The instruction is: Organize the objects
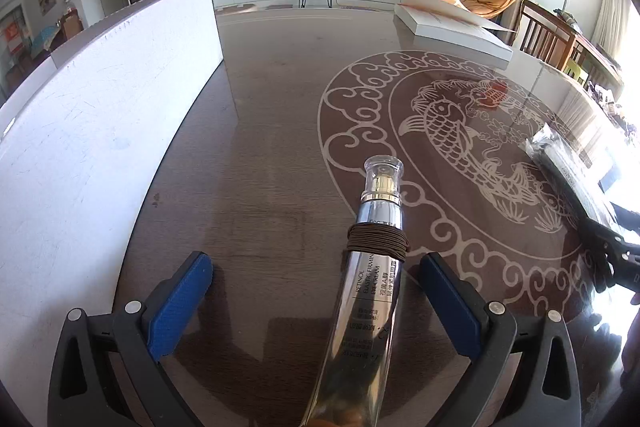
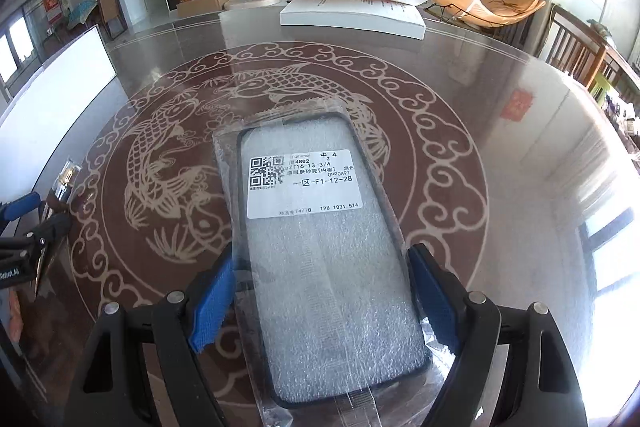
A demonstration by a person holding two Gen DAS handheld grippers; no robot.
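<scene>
A silver eye-cream tube [image 1: 370, 291] with a clear cap and a brown hair band wound round its neck lies on the table between the fingers of my left gripper [image 1: 316, 287]. The left jaws stand wide apart and do not touch the tube. My right gripper [image 2: 322, 287] is closed on a bagged black phone case [image 2: 320, 247] with a white label; both blue pads press the bag's sides. The case also shows at the right of the left wrist view [image 1: 568, 167]. The tube's cap shows at the left of the right wrist view [image 2: 66, 179].
The round brown table [image 1: 280, 147] has a fish pattern under glass. A white board [image 1: 100, 131] stands along the left. A white open box [image 2: 352, 13] lies at the far edge. Wooden chairs [image 1: 548, 31] stand at the right.
</scene>
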